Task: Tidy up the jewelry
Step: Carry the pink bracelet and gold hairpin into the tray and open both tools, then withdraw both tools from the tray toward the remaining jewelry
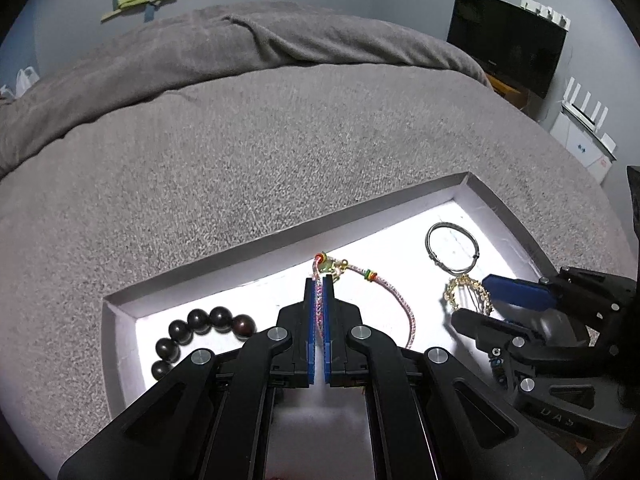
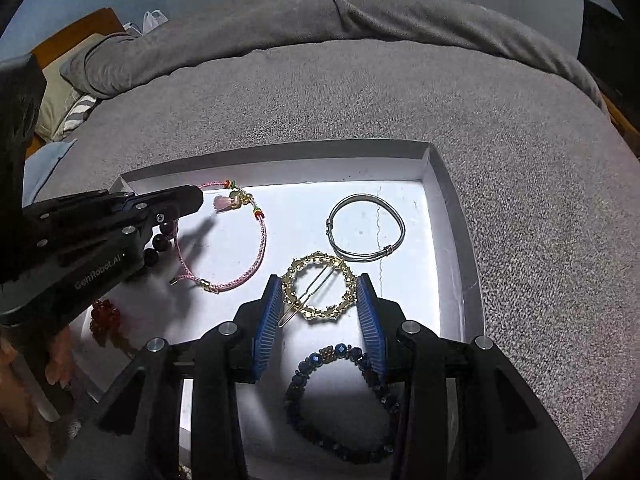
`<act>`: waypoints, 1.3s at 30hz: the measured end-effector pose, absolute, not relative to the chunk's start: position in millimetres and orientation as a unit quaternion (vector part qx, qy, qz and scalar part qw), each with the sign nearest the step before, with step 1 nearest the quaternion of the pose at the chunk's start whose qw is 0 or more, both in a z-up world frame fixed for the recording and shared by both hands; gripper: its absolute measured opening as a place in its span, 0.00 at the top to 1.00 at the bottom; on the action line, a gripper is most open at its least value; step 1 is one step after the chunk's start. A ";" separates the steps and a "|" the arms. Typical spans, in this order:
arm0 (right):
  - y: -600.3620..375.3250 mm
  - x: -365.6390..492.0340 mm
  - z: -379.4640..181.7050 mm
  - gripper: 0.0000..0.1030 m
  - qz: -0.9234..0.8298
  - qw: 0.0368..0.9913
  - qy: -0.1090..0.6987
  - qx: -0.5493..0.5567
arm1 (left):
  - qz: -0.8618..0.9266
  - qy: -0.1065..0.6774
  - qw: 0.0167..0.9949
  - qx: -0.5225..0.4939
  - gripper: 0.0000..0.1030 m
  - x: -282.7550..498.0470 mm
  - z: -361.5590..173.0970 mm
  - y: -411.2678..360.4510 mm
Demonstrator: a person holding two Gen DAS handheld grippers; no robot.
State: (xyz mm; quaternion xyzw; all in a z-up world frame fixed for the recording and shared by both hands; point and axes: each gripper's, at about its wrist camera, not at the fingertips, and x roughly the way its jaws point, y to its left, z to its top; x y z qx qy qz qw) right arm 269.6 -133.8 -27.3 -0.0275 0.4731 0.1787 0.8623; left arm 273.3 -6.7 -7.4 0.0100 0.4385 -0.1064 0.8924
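Left gripper (image 1: 319,280): jaws pressed together on the pink braided cord bracelet (image 1: 400,304); the cord runs up between the blue pads and comes out past the tips.
Pink cord bracelet: its free loop curves away to the right on the tray floor; coloured beads, a gold clasp and a pink tassel (image 2: 221,202) sit at the far end by the tray's back wall.
Right gripper (image 2: 320,286): jaws part-way apart, one blue pad on each side of the gold circular hair clip (image 2: 318,286); both pads look to be at its rim, but whether they press on it I cannot tell.
Gold hair clip: lies flat near the middle of the tray, its pin crossing the ring.
Silver bangle (image 2: 366,222): just beyond the hair clip, toward the tray's far right corner, apart from both grippers.
Blue beaded bracelet (image 2: 344,400): on the tray floor under the right gripper, nearer the camera than the clip.
Dark wooden bead bracelet (image 1: 200,336): at the tray's left end, partly hidden by the left gripper.
Red beaded piece (image 2: 105,316): near the tray's near-left edge.
Tray (image 2: 456,208): shallow white box with grey walls, resting on a grey blanket (image 2: 360,92) on a bed.
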 end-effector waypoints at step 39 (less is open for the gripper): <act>-208.0 154.2 53.1 0.05 0.161 0.912 0.377 0.006 | -0.106 0.330 0.938 0.035 0.10 131.0 79.9 3.1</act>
